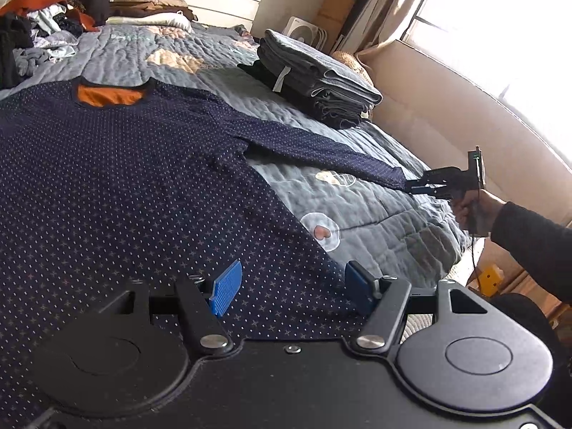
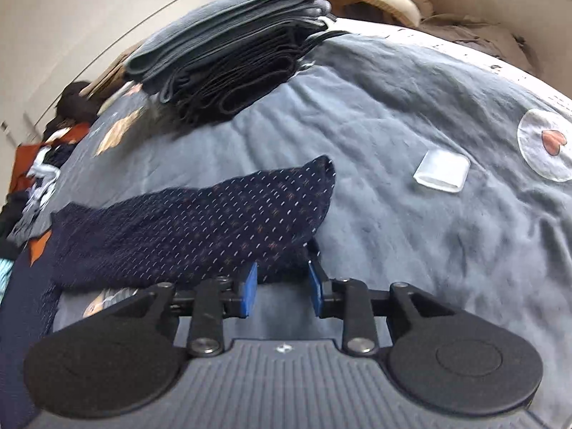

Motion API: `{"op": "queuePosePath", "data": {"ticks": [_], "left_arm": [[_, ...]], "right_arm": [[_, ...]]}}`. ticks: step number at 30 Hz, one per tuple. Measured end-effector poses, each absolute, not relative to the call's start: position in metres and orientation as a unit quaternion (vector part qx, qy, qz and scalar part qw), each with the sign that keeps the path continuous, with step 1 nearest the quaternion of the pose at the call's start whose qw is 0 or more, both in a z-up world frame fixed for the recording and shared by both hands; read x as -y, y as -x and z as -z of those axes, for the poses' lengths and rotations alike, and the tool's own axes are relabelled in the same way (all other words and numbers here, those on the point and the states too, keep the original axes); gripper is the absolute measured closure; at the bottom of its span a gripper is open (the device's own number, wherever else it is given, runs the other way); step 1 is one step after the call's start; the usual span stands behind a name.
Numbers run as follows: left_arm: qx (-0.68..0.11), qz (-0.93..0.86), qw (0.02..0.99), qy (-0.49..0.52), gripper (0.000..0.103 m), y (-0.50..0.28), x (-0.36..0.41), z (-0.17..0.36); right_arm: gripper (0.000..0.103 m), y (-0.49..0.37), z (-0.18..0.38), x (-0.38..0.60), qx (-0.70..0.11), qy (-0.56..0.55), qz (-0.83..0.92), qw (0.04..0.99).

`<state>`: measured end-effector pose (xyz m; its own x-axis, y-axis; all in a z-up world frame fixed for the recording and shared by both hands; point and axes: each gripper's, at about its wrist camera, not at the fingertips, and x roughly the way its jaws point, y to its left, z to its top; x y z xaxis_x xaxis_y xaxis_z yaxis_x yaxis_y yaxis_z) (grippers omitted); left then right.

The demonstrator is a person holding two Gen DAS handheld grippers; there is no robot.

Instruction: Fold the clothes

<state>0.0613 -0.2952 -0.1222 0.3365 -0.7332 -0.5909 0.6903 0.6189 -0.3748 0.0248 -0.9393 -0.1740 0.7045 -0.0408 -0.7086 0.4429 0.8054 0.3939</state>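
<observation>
The navy dotted sweater (image 1: 118,164) lies flat beside the folded stack (image 1: 318,78), ready for folding. The right gripper (image 2: 282,284) is released at its cuff (image 2: 311,193); the left gripper (image 1: 289,286) hovers unclenched over the hem.

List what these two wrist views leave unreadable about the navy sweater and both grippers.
- Navy sweater: its hem and left half are cut off by the left wrist view's edge and the left gripper body.
- Sleeve cuff: its underside is hidden by the sleeve's own folds in the right wrist view.
- Right gripper: small and dark in the left wrist view.
</observation>
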Motion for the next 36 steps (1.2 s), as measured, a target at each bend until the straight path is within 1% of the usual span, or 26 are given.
{"op": "queuePosePath", "data": {"ticks": [5,7,12,17,20,22,25,27,30,32,36], "left_arm": [[-0.385,0.431,0.815,0.035,0.040,-0.062,0.296,0.131],[-0.386,0.432,0.815,0.035,0.040,-0.061,0.296,0.133],[-0.384,0.436,0.813,0.036,0.040,-0.062,0.297,0.132],[-0.386,0.435,0.812,0.042,0.040,-0.063,0.298,0.135],[-0.386,0.437,0.811,0.039,0.040,-0.060,0.300,0.136],[-0.384,0.435,0.814,0.034,0.039,-0.059,0.301,0.134],[-0.378,0.425,0.822,0.028,0.034,-0.058,0.298,0.132],[-0.373,0.419,0.828,0.030,0.034,-0.059,0.296,0.132],[-0.365,0.390,0.845,0.025,0.034,-0.063,0.297,0.132],[-0.365,0.374,0.852,0.025,0.034,-0.067,0.298,0.133],[-0.357,0.349,0.866,0.020,0.034,-0.072,0.295,0.134]], "right_arm": [[0.074,-0.034,0.181,0.942,-0.376,-0.293,0.145,0.867],[0.092,-0.034,0.183,0.945,-0.387,-0.294,0.151,0.861],[0.095,-0.018,0.165,0.951,-0.401,-0.303,0.134,0.854],[0.095,-0.007,0.147,0.964,-0.397,-0.309,0.136,0.853],[0.093,-0.020,0.168,0.963,-0.462,-0.294,0.141,0.825],[0.093,-0.025,0.181,0.962,-0.487,-0.277,0.162,0.812],[0.092,-0.016,0.176,0.967,-0.468,-0.286,0.188,0.815],[0.091,-0.008,0.163,0.972,-0.450,-0.278,0.213,0.821],[0.091,0.001,0.136,0.960,-0.393,-0.286,0.206,0.849],[0.091,-0.004,0.117,0.932,-0.368,-0.278,0.166,0.872],[0.090,-0.033,0.095,0.851,-0.341,-0.270,0.060,0.899]]}}
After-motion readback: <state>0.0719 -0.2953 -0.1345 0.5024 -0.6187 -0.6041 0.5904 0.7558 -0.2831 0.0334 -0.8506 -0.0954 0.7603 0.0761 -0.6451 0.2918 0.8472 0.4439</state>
